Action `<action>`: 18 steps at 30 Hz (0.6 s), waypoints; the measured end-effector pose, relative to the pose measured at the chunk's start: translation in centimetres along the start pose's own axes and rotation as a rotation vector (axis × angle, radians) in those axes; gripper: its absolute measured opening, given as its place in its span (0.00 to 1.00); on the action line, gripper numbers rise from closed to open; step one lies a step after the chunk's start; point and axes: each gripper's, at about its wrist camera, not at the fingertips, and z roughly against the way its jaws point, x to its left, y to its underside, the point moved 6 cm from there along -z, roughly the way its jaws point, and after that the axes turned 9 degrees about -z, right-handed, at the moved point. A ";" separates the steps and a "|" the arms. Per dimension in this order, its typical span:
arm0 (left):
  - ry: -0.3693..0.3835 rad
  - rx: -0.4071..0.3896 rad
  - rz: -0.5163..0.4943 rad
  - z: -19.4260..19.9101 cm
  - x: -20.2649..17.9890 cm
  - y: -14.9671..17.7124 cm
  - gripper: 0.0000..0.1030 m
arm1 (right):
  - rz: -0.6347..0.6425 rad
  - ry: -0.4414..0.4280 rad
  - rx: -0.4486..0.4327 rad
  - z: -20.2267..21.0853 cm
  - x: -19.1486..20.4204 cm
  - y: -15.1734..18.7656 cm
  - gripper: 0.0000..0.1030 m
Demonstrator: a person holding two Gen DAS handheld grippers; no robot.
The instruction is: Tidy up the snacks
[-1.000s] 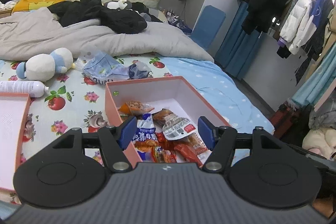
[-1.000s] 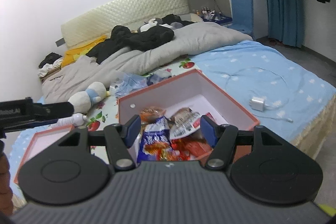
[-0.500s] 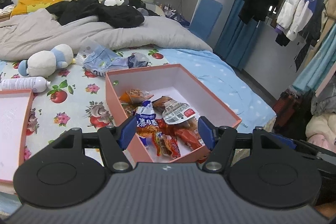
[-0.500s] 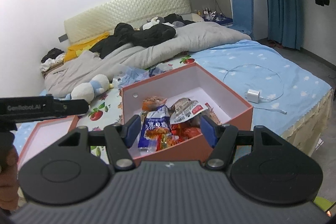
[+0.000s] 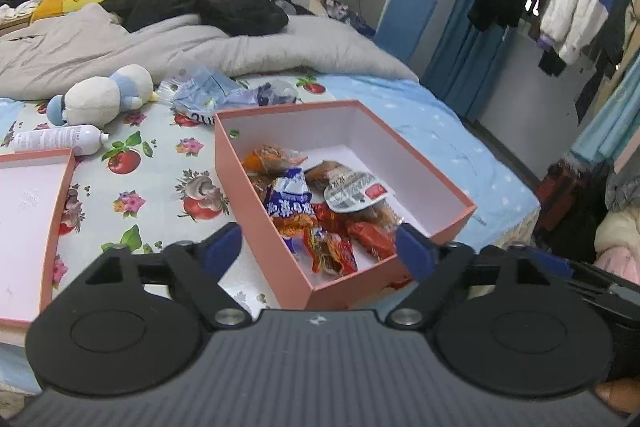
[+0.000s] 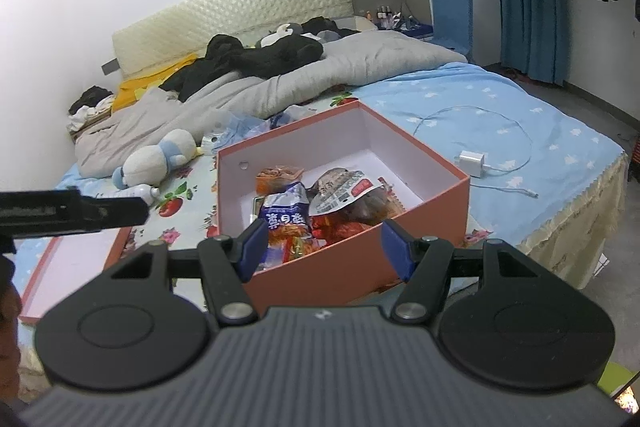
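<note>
Both tools are hovering over the near end of the pink cardboard box [image 5: 420, 163], which is sitting open on the bed [image 5: 132, 187] so the snacks can be dropped or sorted inside. The left tool [image 5: 318, 247] is spreading its jaws wider, with nothing gripped; the box's near corner and a heap of snack packets [image 5: 320, 215] are lying just ahead of its tips. The right tool [image 6: 323, 247] is standing released and empty, its tips framing the box's near wall. A blue packet [image 6: 286, 217] and a white-labelled pouch [image 6: 344, 191] are lying topmost in the pile. The box lid [image 5: 28, 219] is resting upturned to the left tool's left, probably set aside for access. Judging by this, a pick from the pile is being prepared.
</note>
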 end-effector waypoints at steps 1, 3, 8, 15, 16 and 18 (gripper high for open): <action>0.000 -0.008 0.003 0.1 0.0 0.0 0.91 | -0.004 0.001 -0.004 0.1 -0.1 -0.1 0.63; -0.012 -0.022 0.012 0.2 0.3 0.0 0.95 | -0.010 -0.018 -0.003 0.2 -0.2 -0.3 0.71; -0.037 -0.041 0.036 0.8 0.9 -0.2 0.98 | 0.014 -0.019 -0.008 0.1 -0.1 -0.3 0.93; -0.042 -0.007 0.032 0.9 1.3 0.5 0.99 | 0.030 -0.036 0.014 0.0 0.5 0.4 0.93; -0.045 -0.005 0.032 1.0 1.3 0.6 0.99 | 0.030 -0.036 0.016 -0.1 0.6 0.5 0.93; -0.043 -0.003 0.030 1.1 1.3 0.8 0.99 | 0.033 -0.024 0.016 -0.1 0.6 0.5 0.93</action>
